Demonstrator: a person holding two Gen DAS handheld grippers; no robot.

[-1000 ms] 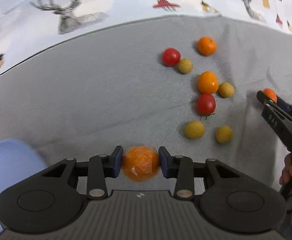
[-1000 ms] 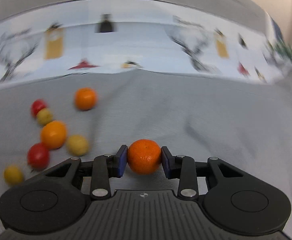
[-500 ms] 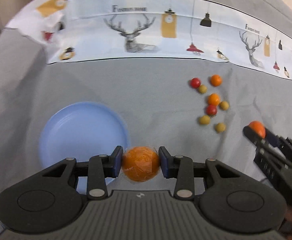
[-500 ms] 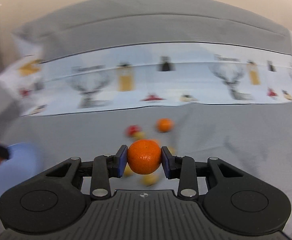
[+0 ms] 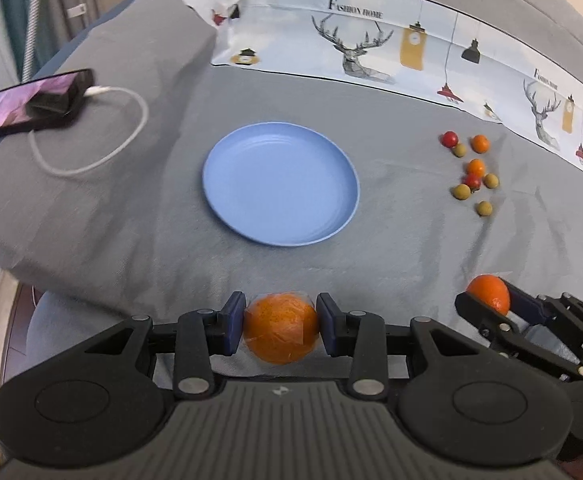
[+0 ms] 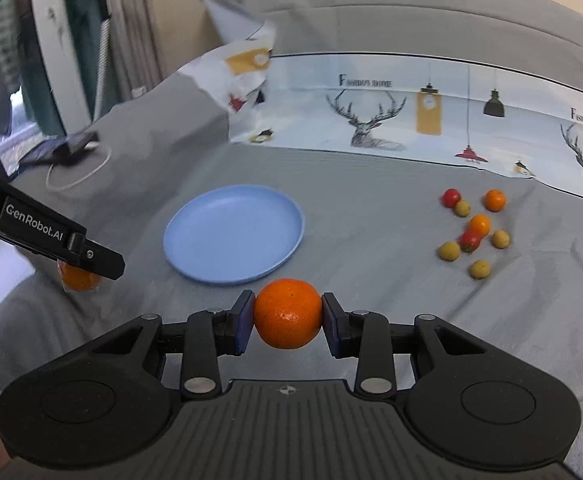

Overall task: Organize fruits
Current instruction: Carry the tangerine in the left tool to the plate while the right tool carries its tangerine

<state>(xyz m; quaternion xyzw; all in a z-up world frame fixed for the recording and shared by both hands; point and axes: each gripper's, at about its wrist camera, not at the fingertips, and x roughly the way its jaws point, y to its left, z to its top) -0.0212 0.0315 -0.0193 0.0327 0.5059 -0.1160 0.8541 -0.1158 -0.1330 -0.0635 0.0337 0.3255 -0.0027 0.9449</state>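
Observation:
My left gripper (image 5: 280,329) is shut on a plastic-wrapped orange (image 5: 280,335), held above the grey cloth near its front edge. My right gripper (image 6: 287,313) is shut on a bare orange (image 6: 287,313); it also shows in the left wrist view (image 5: 488,294) at the right. An empty blue plate (image 5: 280,182) lies ahead of both, also seen in the right wrist view (image 6: 233,233). A cluster of small fruits lies at the right: red tomatoes (image 5: 449,138), small oranges (image 5: 476,167) and yellow-green fruits (image 5: 461,191).
A phone (image 5: 31,102) with a white cable (image 5: 91,156) lies at the far left on the cloth. A printed deer-pattern cloth (image 5: 371,52) runs along the back. The left gripper's body (image 6: 43,232) shows at the left of the right wrist view.
Both grippers, each still holding its orange, have pulled back and up from the fruit cluster and swung left. The blue plate is now in full view ahead.

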